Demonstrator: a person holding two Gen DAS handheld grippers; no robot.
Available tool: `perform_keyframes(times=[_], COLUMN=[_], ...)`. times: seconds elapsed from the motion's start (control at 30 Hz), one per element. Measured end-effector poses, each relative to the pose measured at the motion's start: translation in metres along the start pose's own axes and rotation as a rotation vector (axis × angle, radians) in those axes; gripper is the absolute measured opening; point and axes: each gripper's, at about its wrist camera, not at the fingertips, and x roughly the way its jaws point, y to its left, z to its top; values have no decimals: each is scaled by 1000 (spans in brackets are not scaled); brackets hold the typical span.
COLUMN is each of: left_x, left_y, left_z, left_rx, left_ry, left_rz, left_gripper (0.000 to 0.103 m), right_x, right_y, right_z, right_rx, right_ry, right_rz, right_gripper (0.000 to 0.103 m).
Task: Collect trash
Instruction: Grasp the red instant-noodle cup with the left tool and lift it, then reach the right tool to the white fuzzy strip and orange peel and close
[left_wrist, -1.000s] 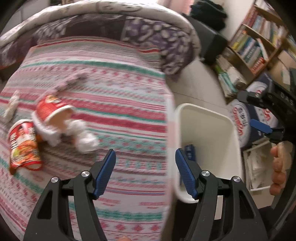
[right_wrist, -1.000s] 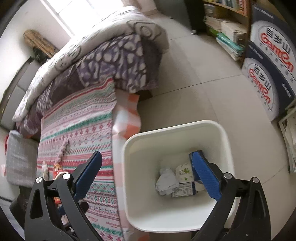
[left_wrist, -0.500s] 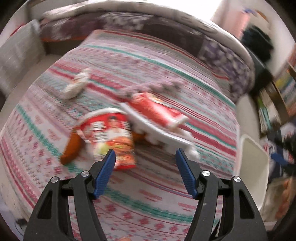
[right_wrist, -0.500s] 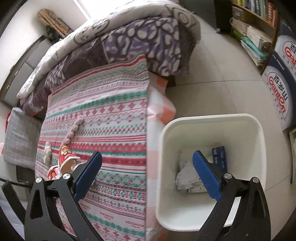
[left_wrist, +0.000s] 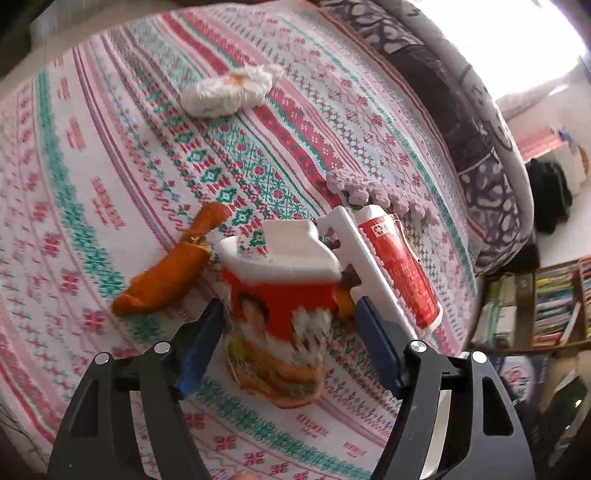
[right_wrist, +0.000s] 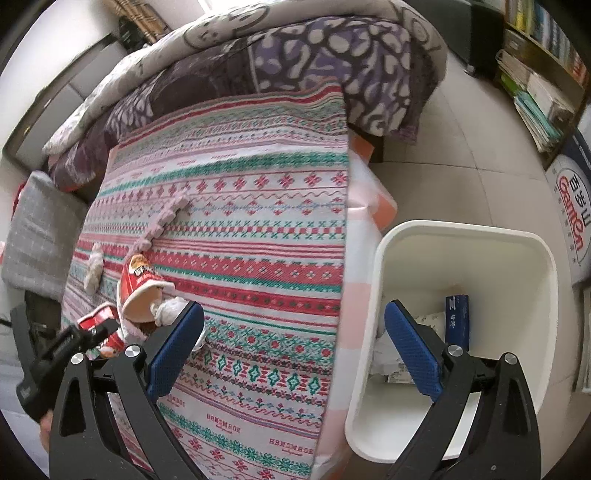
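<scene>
On a bed spread with a red, green and white patterned blanket, the left gripper straddles a red instant-noodle cup lying on its side, its blue pads apart on either flank and not visibly pressing it. Just beyond the cup lie a second red cup, an orange wrapper and a wadded white tissue. The right gripper, jaws wide and empty, hangs over the bed's edge beside a white bin holding a blue carton.

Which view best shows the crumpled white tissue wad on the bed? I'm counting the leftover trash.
The left wrist view: the crumpled white tissue wad lies unobstructed and large on the patterned bedspread. The right wrist view shows it small near the frame's edge.
</scene>
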Motion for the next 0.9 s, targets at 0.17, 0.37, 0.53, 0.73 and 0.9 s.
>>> perform_keyframes(times=[0.17, 0.37, 0.53, 0.73, 0.9], left_x=[3, -25, -58, -104, -134], left_y=[9, 11, 21, 52, 82], left_z=[1, 3, 13, 32, 42], left_rx=[2, 55, 68, 35, 6], left_ry=[36, -9, -101, -236, -321], left_rz=[-51, -88, -65, 56, 144], left_gripper=[43, 43, 43, 43, 43], right_x=[5, 8, 14, 35, 63], right_y=[15, 45, 82, 138, 198], right_z=[-2, -8, -15, -34, -61], right_rx=[-28, -98, -179, -280, -389], right_ry=[16, 14, 16, 62, 103], right_rz=[34, 78, 130, 180, 188], right_gripper=[94, 94, 94, 94, 94])
